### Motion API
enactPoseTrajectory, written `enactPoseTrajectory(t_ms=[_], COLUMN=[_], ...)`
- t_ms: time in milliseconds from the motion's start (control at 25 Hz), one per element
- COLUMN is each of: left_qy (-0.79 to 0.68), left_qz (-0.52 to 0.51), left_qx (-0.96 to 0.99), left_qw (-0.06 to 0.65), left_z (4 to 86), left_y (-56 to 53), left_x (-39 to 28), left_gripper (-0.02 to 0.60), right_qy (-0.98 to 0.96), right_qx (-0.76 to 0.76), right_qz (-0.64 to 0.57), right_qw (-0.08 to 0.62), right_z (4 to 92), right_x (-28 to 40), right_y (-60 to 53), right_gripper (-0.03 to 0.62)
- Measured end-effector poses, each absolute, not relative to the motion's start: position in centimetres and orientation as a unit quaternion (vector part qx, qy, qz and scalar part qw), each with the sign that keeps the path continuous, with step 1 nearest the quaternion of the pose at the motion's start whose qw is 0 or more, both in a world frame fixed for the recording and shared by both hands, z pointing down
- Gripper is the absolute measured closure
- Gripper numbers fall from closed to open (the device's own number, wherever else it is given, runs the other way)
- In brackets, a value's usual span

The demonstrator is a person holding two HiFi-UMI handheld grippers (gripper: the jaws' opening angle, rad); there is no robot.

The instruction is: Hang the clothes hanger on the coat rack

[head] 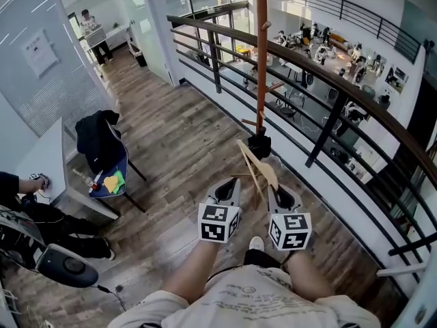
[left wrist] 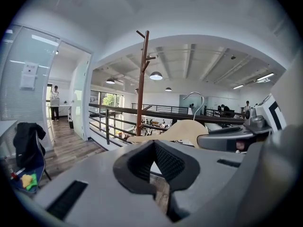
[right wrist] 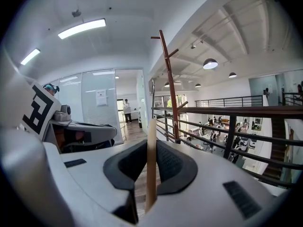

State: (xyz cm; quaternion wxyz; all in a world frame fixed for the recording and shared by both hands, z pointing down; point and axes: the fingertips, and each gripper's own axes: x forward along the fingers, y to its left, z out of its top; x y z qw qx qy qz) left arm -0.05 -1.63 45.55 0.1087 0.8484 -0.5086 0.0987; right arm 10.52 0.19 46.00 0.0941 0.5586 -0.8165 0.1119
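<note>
Lower centre of head view: right gripper (head: 278,195) clamped on hanger (head: 258,164), hanger tilted up toward base of rack (head: 261,53) beside railing (head: 321,74). Left gripper (head: 227,188) just beside, to the left, jaws together and empty, apart from hanger.

Hanger (head: 256,162): between the jaws of my right tool (head: 278,194), reaching forward and left from it.
Left tool (head: 229,188): just left of my right tool, beside the hanger.
Coat rack (head: 261,67): ahead of both tools, its foot just beyond the hanger.
Railing (head: 321,74): behind the coat rack, running on past the right of my right tool.
Chair (head: 113,166): well left of my left tool, on the floor (head: 177,149), a jacket (head: 95,135) over its back.
Counter (head: 44,159): further left, beyond the chair.
</note>
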Motion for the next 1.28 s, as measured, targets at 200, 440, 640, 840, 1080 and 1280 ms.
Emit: enactPoseTrajectory(t_ms=[200,440,640,840,1080,1280], left_qy=[-0.515,-0.527,-0.539,-0.555,-0.571,-0.567], left_qz=[0.110,0.113,0.117,0.121,0.125,0.126], left_qx=[0.842,0.834,0.826,0.813,0.799,0.800], left_qw=[0.114,0.116,0.118,0.127,0.142,0.147], left_z=[45.1,44.7,44.3,44.8,46.3,47.1], left_y=[-5.5,-10.7,-13.4,-15.0,-17.0,-19.6], left_x=[2.3,3.2,4.7,4.4,2.3,0.9], left_gripper=[0.577,0.577,0.577,0.577,0.577,0.577], right_qy=[-0.825,-0.836,-0.848,-0.855,-0.859,-0.859], right_qx=[0.543,0.523,0.502,0.486,0.472,0.469], right_qz=[0.127,0.134,0.137,0.142,0.153,0.154], right_qw=[0.094,0.101,0.107,0.111,0.127,0.139], right_z=[45.7,45.8,45.8,46.3,48.1,49.0], right_x=[12.3,12.7,13.6,13.5,12.0,10.3], right_y=[-3.6,-8.4,-11.3,-13.6,-16.1,-18.3], right_gripper=[0.543,0.543,0.543,0.543,0.543,0.543])
